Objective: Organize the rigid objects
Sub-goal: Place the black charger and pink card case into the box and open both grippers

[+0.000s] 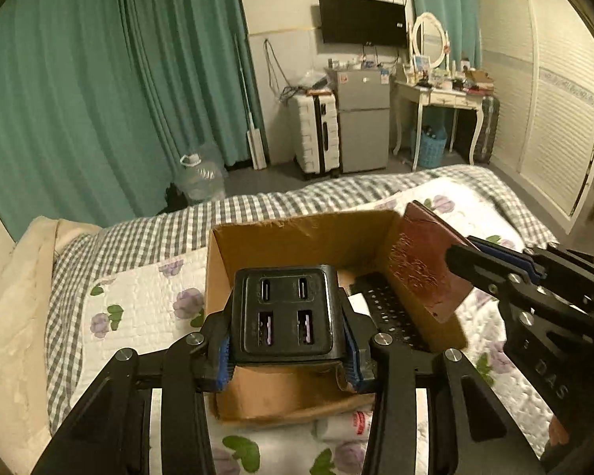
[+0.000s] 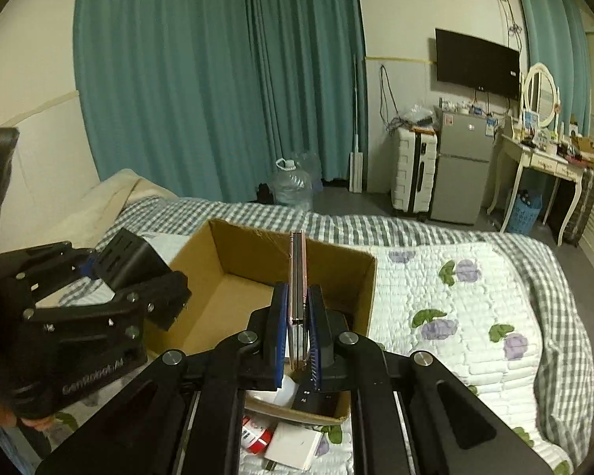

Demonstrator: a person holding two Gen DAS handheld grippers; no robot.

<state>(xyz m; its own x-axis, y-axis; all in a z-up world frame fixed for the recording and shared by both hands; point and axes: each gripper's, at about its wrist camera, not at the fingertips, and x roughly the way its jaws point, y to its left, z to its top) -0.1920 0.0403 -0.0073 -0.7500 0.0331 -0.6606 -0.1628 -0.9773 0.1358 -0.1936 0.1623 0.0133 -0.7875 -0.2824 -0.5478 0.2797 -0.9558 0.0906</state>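
Note:
My left gripper [image 1: 288, 350] is shut on a black multi-port USB charger [image 1: 285, 312] and holds it above the near edge of an open cardboard box [image 1: 297, 233] on the bed. The charger also shows in the right wrist view [image 2: 128, 261], left of the box [image 2: 253, 265]. My right gripper [image 2: 299, 336] is shut on a thin pink-brown phone-like slab [image 2: 298, 277], held edge-on over the box. In the left wrist view the slab [image 1: 427, 265] hangs over the box's right wall, held by the right gripper [image 1: 461, 257]. A black keyboard [image 1: 392, 312] lies in the box.
The box sits on a white flowered quilt [image 2: 455, 308] over a checked blanket [image 1: 138, 233]. A white card [image 2: 293, 449] and a red-and-white packet [image 2: 253, 435] lie on the quilt by the box's near side. A suitcase, small fridge and dressing table stand beyond the bed.

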